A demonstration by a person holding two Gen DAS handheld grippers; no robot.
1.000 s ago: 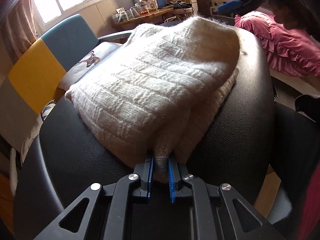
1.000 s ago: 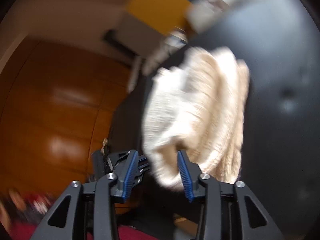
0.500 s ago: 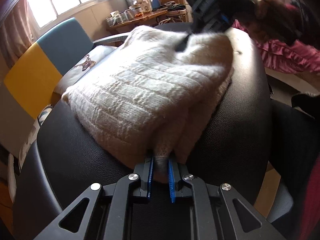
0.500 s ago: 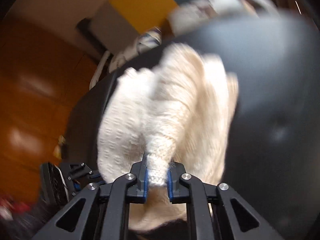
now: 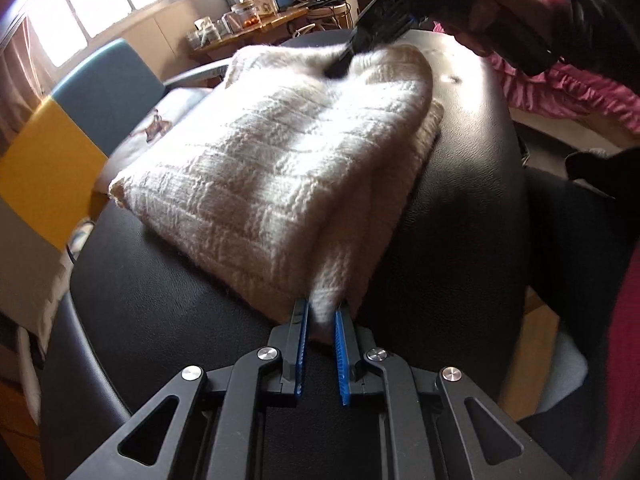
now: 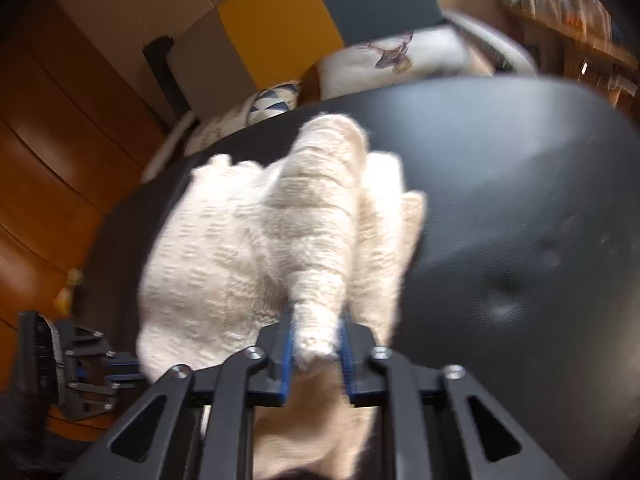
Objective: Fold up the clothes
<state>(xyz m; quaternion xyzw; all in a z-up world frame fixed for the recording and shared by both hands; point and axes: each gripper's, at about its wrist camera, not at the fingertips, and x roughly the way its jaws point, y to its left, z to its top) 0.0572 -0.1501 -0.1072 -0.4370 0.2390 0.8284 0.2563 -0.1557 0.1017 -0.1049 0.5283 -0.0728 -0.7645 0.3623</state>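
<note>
— While the cream knitted sweater [image 5: 280, 168] lay folded in a thick stack on the black padded seat [image 5: 472, 184], where exactly did it sit?
— Toward the left half of the seat in the left wrist view, its layered edges facing the camera and bare black leather on its right. In the right wrist view the same sweater [image 6: 256, 248] filled the middle, with the seat's [image 6: 520, 200] dimpled leather spreading to the right.
— And the left gripper [image 5: 320, 320]?
— Clenched on a bunched fold at the near edge of the stack, the blue pads pressing the knit from both sides.
— The right gripper [image 6: 316, 340]?
— It had a raised ridge of the knit between its blue pads at the opposite end, touching both; its jaws were opening. From the left wrist view it [image 5: 340, 66] showed only as a dark blurred shape dipping into the far edge.
— What lay around?
— A yellow and blue chair back [image 5: 72, 128] behind the seat, a deer-print cushion [image 6: 396, 56] beside it, a cluttered wooden table [image 5: 256, 28] under the window, and pink ruffled bedding [image 5: 568, 92] to the right
</note>
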